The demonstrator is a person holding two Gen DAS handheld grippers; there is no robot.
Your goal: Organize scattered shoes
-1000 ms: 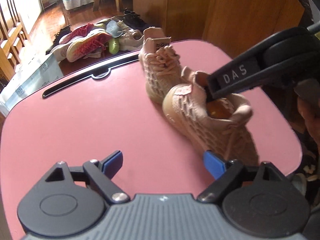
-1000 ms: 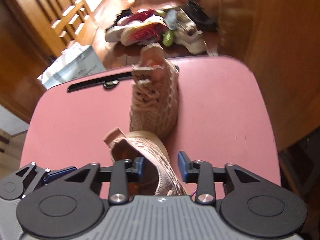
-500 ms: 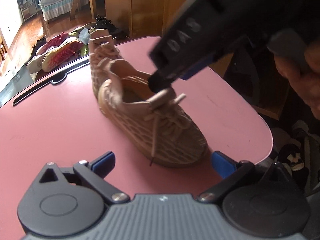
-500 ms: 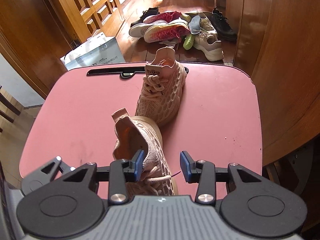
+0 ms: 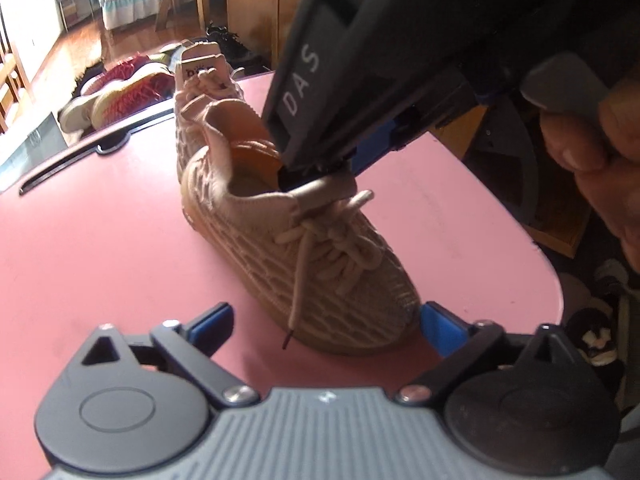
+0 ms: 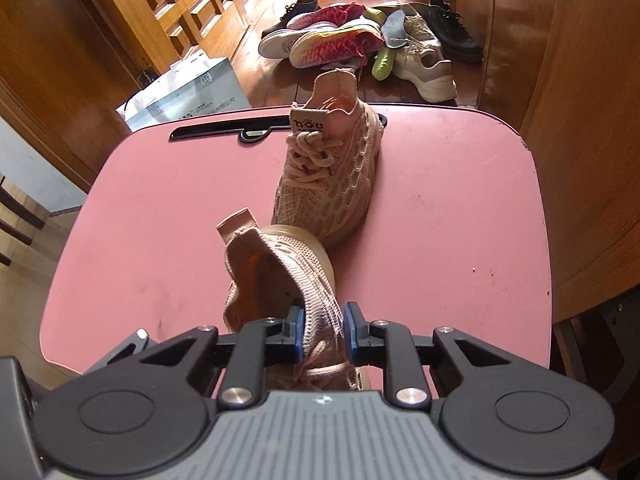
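The left tool (image 5: 324, 322) sits low over the near edge of the pink table (image 5: 100, 240), level with the top and pointing across it, its blue pads (image 5: 210, 322) spread wide with nothing between them. The right pad lies just beside the toe of the near shoe (image 5: 304, 240); whether it touches cannot be told.

The near shoe stands on its sole near the table's right edge in the left wrist view. Its long axis runs diagonally, toe toward the near right corner and heel toward the middle of the table. A loose lace end hangs down its side toward the table.

The right tool (image 6: 323, 334) comes down steeply from the upper right in the left wrist view, held by the person's hand (image 5: 600, 152), with its tip at the shoe's opening. In its own view the pads are pinching the knit collar and tongue of the near shoe, one pad inside the opening and the other outside.

The far shoe (image 6: 332, 176) stands upright behind it, toward the far edge, its long axis running from far edge to near edge, heel tab at the far edge and toe toward the near shoe's heel. The two seem to meet there, toe against heel.

A black slot (image 6: 240, 130) runs along the far edge. Past it, on the wooden floor, lies a shoe pile (image 6: 360, 44), with a box (image 6: 188, 92) to its left.
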